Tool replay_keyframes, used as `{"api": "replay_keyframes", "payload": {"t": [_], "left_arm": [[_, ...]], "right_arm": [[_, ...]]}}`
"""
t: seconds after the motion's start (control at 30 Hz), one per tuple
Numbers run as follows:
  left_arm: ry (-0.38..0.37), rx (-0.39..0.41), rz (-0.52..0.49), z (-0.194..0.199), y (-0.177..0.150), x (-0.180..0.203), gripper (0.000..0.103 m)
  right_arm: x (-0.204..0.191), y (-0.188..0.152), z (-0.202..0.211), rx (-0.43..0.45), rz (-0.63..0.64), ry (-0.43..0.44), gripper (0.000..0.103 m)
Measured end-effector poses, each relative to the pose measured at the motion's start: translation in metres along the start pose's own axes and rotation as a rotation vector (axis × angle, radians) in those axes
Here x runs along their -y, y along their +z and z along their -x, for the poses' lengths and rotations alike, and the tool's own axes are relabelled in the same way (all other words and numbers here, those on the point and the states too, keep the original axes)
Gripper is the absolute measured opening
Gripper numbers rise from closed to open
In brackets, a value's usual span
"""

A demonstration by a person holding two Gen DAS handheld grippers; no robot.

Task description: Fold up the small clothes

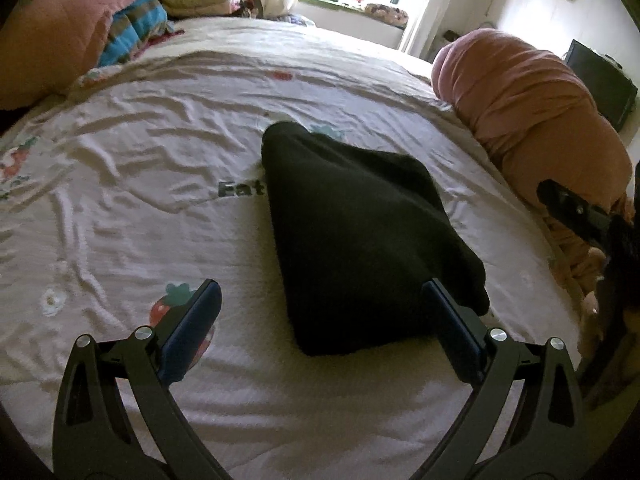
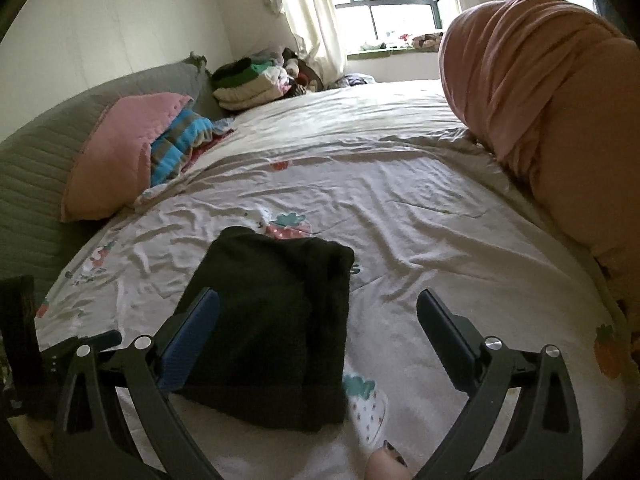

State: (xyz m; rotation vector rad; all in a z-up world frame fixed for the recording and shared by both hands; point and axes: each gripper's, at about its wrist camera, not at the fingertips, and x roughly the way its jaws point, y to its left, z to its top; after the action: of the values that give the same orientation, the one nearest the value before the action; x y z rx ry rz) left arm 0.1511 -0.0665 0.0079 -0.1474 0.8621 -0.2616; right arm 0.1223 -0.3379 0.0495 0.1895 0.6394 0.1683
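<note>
One black garment is seen already folded into a compact bundle near the middle of the bed. Both the left hand-held gripper and right hand-held gripper are spread wide, nothing held. No unfolded clothes are visible.

Both wrist cameras look down and forward along their fingers, close over the folded black garment. The left views it from its left, the right from nearer the bed's foot; both share it.
</note>
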Motion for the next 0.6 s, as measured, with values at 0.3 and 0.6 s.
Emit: {"api": "replay_keyframes", "payload": {"t": [0.3, 0.6], "left_arm": [[0.020, 0.080, 0.004, 0.035, -0.029, -0.010, 0.094], [0.032, 0.131, -0.036, 0.063, -0.066, -0.009, 0.094]], "right_arm": [[-0.021, -0.035, 0.037, 0.044, 0.080, -0.033, 0.098], [-0.042, -0.072, 0.059, 0.071, 0.126, -0.066, 0.098]]}}
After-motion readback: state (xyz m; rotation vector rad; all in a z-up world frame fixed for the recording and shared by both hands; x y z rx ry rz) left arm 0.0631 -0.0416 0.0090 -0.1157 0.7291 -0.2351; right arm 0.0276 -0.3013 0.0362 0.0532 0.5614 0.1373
